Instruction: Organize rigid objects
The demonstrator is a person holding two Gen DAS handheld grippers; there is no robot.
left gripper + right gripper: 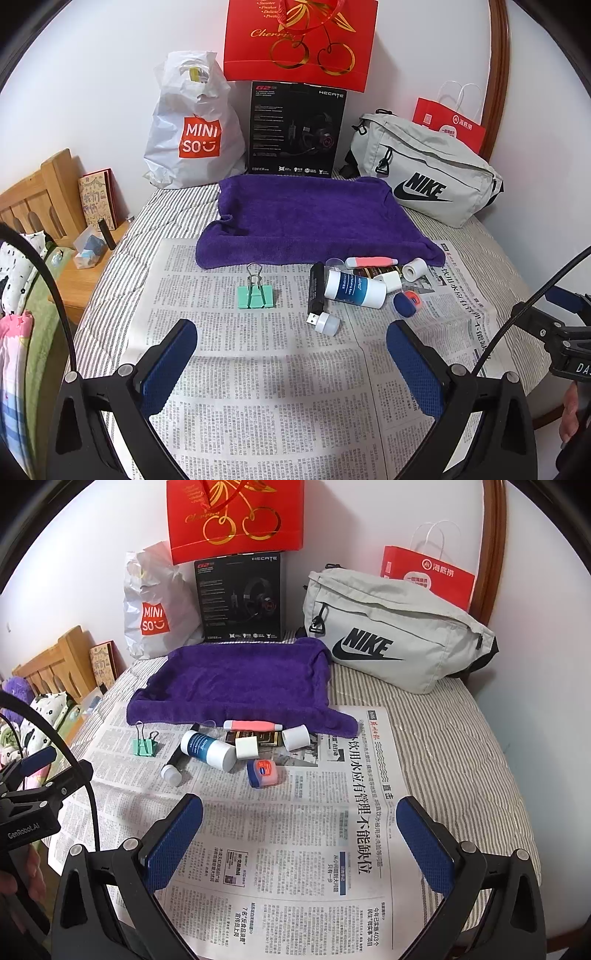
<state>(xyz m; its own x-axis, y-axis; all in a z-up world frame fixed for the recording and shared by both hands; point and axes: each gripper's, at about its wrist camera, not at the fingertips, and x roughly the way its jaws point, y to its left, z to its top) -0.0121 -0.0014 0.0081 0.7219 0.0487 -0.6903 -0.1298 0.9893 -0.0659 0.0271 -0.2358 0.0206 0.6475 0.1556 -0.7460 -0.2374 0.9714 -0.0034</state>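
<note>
A green binder clip (257,294) (144,747) lies alone on the newspaper (258,387) (303,849). To its right sits a cluster: a white and blue bottle (354,288) (208,750), a black USB stick with a white cap (317,291) (176,763), a pink pen-like tube (371,262) (253,725), a small blue and pink jar (406,302) (264,772), two white caps and a dark packet (255,738). Behind them lies a purple towel (314,218) (240,679). My left gripper (291,339) and right gripper (300,814) both hover open and empty, short of the objects.
Along the wall stand a white Miniso bag (192,129), a black headset box (297,129), a red gift bag (299,40), a grey Nike bag (424,173) (391,635) and a red paper bag (428,576). A wooden shelf (74,266) with small items sits left of the striped bed.
</note>
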